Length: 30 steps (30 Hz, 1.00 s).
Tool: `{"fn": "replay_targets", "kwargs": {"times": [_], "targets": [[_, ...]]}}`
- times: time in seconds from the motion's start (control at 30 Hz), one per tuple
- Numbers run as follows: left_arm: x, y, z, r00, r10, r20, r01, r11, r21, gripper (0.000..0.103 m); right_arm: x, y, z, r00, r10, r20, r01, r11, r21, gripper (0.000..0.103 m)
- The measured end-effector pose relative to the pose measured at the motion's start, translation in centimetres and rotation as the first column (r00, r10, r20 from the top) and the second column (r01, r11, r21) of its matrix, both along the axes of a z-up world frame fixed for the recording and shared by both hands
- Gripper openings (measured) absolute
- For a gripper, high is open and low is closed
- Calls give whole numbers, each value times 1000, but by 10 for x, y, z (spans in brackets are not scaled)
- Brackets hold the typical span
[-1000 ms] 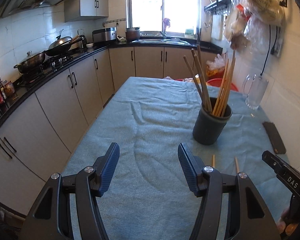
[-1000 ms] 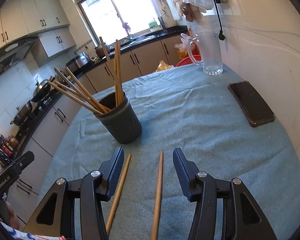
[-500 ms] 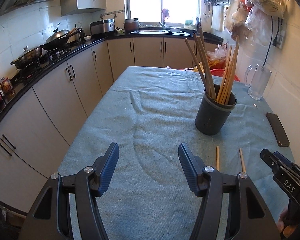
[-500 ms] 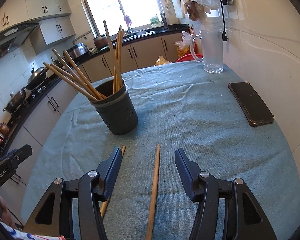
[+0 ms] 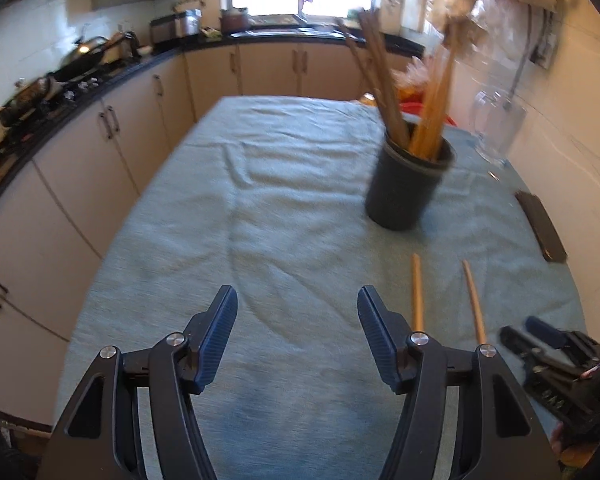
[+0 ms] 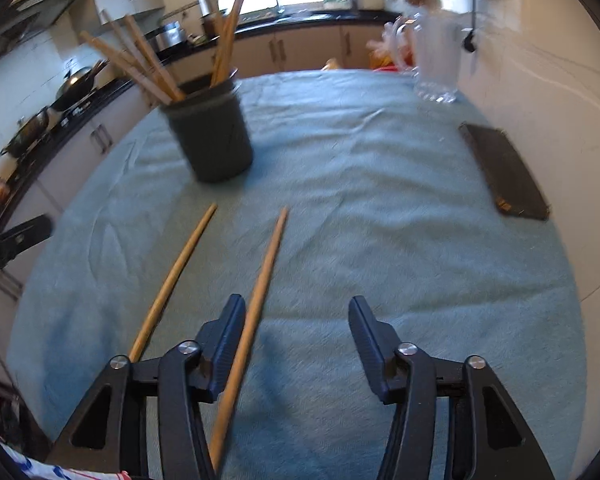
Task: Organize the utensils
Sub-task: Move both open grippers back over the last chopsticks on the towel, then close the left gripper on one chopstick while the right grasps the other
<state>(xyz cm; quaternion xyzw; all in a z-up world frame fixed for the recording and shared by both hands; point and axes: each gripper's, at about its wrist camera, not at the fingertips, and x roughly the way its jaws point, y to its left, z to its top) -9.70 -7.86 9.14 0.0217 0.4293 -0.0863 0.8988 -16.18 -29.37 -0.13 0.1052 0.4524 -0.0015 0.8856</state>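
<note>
Dark holder (image 6: 212,140) full of chopsticks (image 6: 140,64); left hand-held gripper (image 5: 296,312) open, right hand-held gripper (image 6: 296,320) closing, ungripped.

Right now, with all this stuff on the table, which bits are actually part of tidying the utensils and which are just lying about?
Part of the job:
- two loose chopsticks on the cloth
- dark holder already holding chopsticks
- right gripper, closing, one chopstick between its jaws
- left gripper, open over bare cloth

Just lying about:
- black phone
- glass jug
- pans on the stove
</note>
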Motion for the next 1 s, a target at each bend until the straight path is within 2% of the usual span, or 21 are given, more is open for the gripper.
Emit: {"fn": "replay_targets", "kwargs": {"times": [0.13, 0.23, 0.3, 0.33, 0.37, 0.4, 0.5, 0.6, 0.63, 0.73, 0.83, 1.0], "targets": [[0, -20, -14, 996, -78, -44, 77, 997, -26, 61, 3, 11, -5, 999, 32, -3, -32, 999, 6, 45], [4, -37, -27, 985, -144, -96, 139, 989, -56, 60, 8, 22, -9, 998, 56, -10, -56, 998, -32, 41], [7, -48, -33, 978, -177, -108, 171, 983, -63, 54, 9, 28, -14, 997, 69, -26, -70, 996, -48, 24], [9, -54, -36, 975, -190, -116, 185, 981, -57, 49, 10, 29, -17, 997, 71, -36, -73, 996, -50, 21], [11, -58, -38, 973, -199, -120, 193, 980, -56, 47, 8, 30, -16, 997, 71, -29, -73, 995, -65, 14], [13, -63, -41, 969, -214, -126, 208, 976, -60, 47, 8, 29, -17, 997, 75, -35, -78, 994, -71, 12], [19, -78, -51, 954, -255, -157, 246, 966, -74, 46, 3, 23, -16, 997, 67, -44, -70, 995, -66, 10], [21, -92, -57, 949, -272, -160, 269, 962, -42, 44, -2, 12, -17, 998, 45, -54, -48, 997, -58, 9], [22, -96, -60, 947, -275, -166, 274, 961, -29, 38, -4, 8, -16, 998, 38, -55, -41, 998, -52, 9], [26, -99, -70, 941, -262, -212, 265, 964, -17, 7, -9, 0, -17, 998, 22, -66, -25, 999, -46, 10], [25, -91, -69, 943, -245, -224, 239, 970, -51, 7, -11, -7, -17, 997, 11, -72, -13, 999, -36, 10], [27, -75, -68, 923, -235, -305, 199, 969, -146, 7, -12, -15, -17, 996, 13, -86, -12, 1000, 15, 12]]}}
